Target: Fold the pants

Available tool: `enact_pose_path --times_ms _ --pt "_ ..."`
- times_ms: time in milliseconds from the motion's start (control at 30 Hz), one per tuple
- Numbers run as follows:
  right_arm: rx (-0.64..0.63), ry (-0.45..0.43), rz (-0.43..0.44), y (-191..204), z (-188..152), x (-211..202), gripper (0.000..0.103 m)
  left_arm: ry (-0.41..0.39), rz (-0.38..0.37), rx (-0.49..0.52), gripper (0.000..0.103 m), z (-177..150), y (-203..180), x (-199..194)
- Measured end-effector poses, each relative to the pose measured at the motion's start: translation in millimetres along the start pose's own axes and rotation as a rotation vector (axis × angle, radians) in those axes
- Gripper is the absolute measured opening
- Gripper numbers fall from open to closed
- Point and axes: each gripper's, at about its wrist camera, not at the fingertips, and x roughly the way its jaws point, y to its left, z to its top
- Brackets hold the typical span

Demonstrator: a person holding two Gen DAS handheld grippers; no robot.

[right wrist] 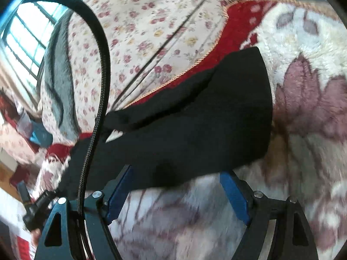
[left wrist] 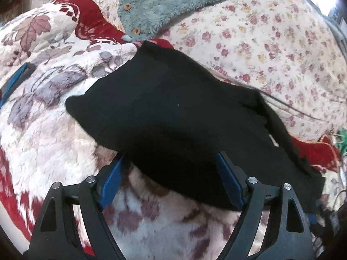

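Starting at your left: your left gripper (left wrist: 171, 173) hovers low over the plush floral blanket (left wrist: 43, 130), jaws spread wide and released, with the near edge of the black pants (left wrist: 173, 112) lying between the 2 blue pads (left wrist: 111, 184). The fabric appears to rest on the blanket rather than being pinched; you cannot tell from this view whether the pads touch it. Far left in that view, a blue-and-black object peeks in at the frame edge, possibly your other tool, though it is too cropped to say.

Moving toward the middle, the pants lie as a compact, roughly rectangular dark bundle on the bed, straddling the blanket's red border and, at the far side, reaching the rose-print sheet (left wrist: 260, 43). A grey-green fleece garment with wooden buttons (left wrist: 156, 8) sits beyond them, apart from the pants.

At your right, the right gripper (right wrist: 176, 186) also has its jaws open and holds nothing; the pants' edge (right wrist: 184, 134) lies just ahead of the pads, and a black braided cable (right wrist: 97, 86) loops across that view.

Judged from the shape, at least 1 fold looks done, since no separate legs show. What is likely left is a final fold or squaring the edges, with 1 loose flap visible on the far side.
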Motion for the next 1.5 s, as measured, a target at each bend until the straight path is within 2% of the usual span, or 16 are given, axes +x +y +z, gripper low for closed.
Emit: enact_pose_path --times_ms 100,133,167,233,300,333,367,433,567,767,867,1033,1233,1367,1467,1500 --pt "0.049 -0.026 0.044 -8 10 6 0.080 -0.002 0.037 0.065 0.082 7 -10 8" --pt "0.044 -0.030 0.050 -7 13 9 0.075 -0.001 0.031 0.074 0.082 9 -12 10" --pt "0.038 -0.031 0.052 -7 16 12 0.067 0.003 0.016 0.073 0.082 11 -11 12" --pt "0.037 -0.022 0.043 -8 19 21 0.037 0.010 -0.028 0.057 0.081 14 -8 12" --pt "0.039 -0.032 0.051 -8 20 22 0.022 0.016 -0.090 0.044 0.053 16 -5 12" --pt "0.030 -0.039 0.063 -7 20 20 0.016 0.029 -0.088 0.048 0.032 18 -4 13" --pt "0.013 -0.054 0.062 -5 19 17 0.014 0.026 -0.083 0.050 0.024 18 -4 13" --pt "-0.033 -0.083 0.053 4 18 10 0.009 0.010 -0.091 0.049 0.015 18 -4 9" --pt "-0.103 -0.110 0.059 19 12 -6 0.007 -0.074 -0.110 0.093 0.011 19 -8 -17" --pt "-0.137 -0.142 0.100 32 6 -36 0.005 -0.075 -0.155 0.081 0.010 19 -4 -36" --pt "-0.159 -0.140 0.116 39 1 -51 0.005 -0.092 -0.140 0.084 0.010 19 5 -50" --pt "-0.186 -0.096 0.155 50 -16 -62 0.005 -0.086 -0.120 0.083 0.010 19 36 -77" --pt "-0.174 0.024 0.198 53 -51 -52 0.006 0.000 -0.058 0.086 0.010 -1 68 -76" --pt "-0.091 0.095 0.088 25 -63 -37 0.018 0.037 -0.011 0.093 0.012 -19 71 -62" --pt "0.008 0.070 0.105 -5 -64 -50 0.025 0.025 -0.016 0.083 0.013 -22 74 -65" --pt "0.025 0.064 0.105 -12 -63 -52 0.031 0.026 -0.019 0.078 0.013 -21 74 -65"
